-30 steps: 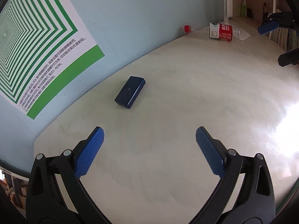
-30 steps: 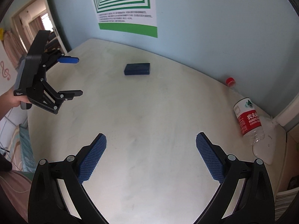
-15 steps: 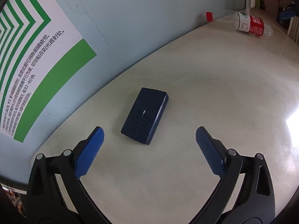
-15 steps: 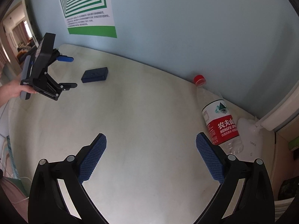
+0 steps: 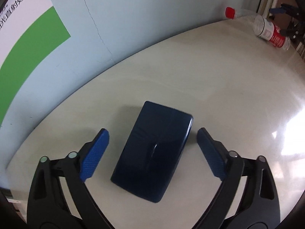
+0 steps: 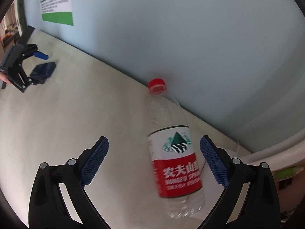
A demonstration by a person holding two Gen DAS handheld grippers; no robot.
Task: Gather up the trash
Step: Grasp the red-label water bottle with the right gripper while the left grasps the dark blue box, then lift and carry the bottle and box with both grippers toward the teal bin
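Note:
A dark blue flat box (image 5: pixel 154 148) lies on the cream table (image 5: pixel 219 87), between the open fingers of my left gripper (image 5: pixel 152 145), which do not touch it. A clear plastic bottle with a red and white label (image 6: pixel 175 160) and red cap (image 6: pixel 156 83) lies on its side by the wall, between the open fingers of my right gripper (image 6: pixel 154 152), nearer the right finger, untouched. The right wrist view also shows the left gripper (image 6: pixel 36 68) around the blue box (image 6: pixel 43 69) at far left. The bottle shows far right in the left wrist view (image 5: pixel 271 34).
A light blue wall (image 5: pixel 152 19) runs along the table's far edge, with a green and white poster (image 5: pixel 28 38) on it. A white pipe or rail (image 6: pixel 276 147) curves at the table's right end. Shelves stand beyond the bottle (image 5: pixel 286 9).
Both grippers have moved forward. The left one has closed in until the blue box lies between its fingers. The right one has closed in until the bottle lies between its fingers.

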